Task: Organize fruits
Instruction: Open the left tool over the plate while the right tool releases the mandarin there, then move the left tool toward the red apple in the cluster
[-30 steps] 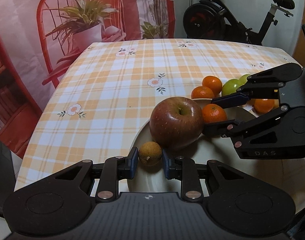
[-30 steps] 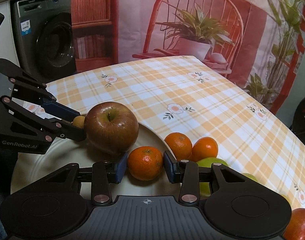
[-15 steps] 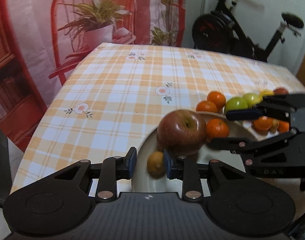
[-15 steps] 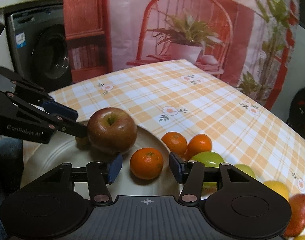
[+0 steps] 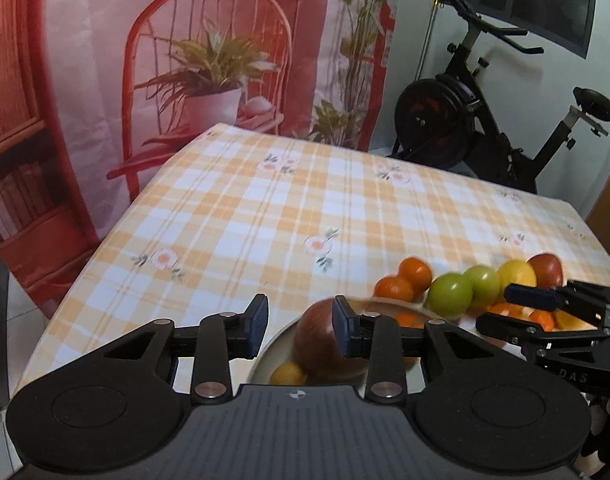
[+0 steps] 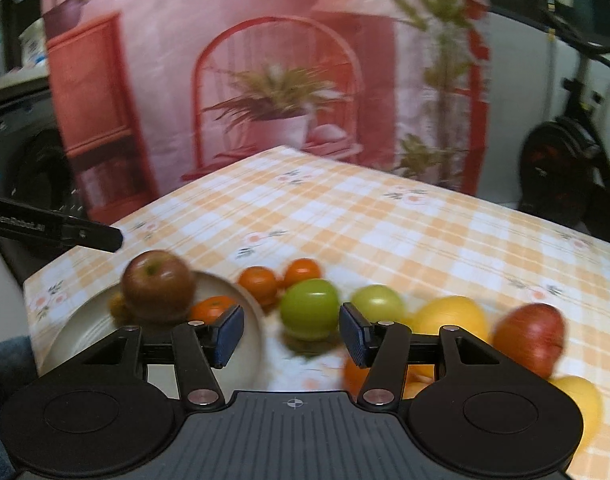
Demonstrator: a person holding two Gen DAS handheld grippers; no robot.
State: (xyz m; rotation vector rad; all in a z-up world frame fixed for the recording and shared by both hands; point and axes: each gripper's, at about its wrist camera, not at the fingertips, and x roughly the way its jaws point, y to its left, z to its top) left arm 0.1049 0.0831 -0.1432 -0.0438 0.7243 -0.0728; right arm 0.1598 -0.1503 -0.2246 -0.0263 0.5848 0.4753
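Both tools now lifted off plate (image 6: 85,332); left tool (image 5: 299,326), right tool (image 6: 291,334) released, empty; green apple (image 6: 309,308) between right tips.

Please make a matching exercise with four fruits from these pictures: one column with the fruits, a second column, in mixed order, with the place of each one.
Fruits:
1. big red-brown apple
2. nearer green apple
3. small yellow-brown fruit
4. dark red apple

Places:
A. on the tablecloth, far right of the fruit row
B. on the plate, biggest fruit there
C. on the tablecloth, ahead of the open right tool
D. on the plate, tucked beside the big apple

Pairs: 1-B, 2-C, 3-D, 4-A
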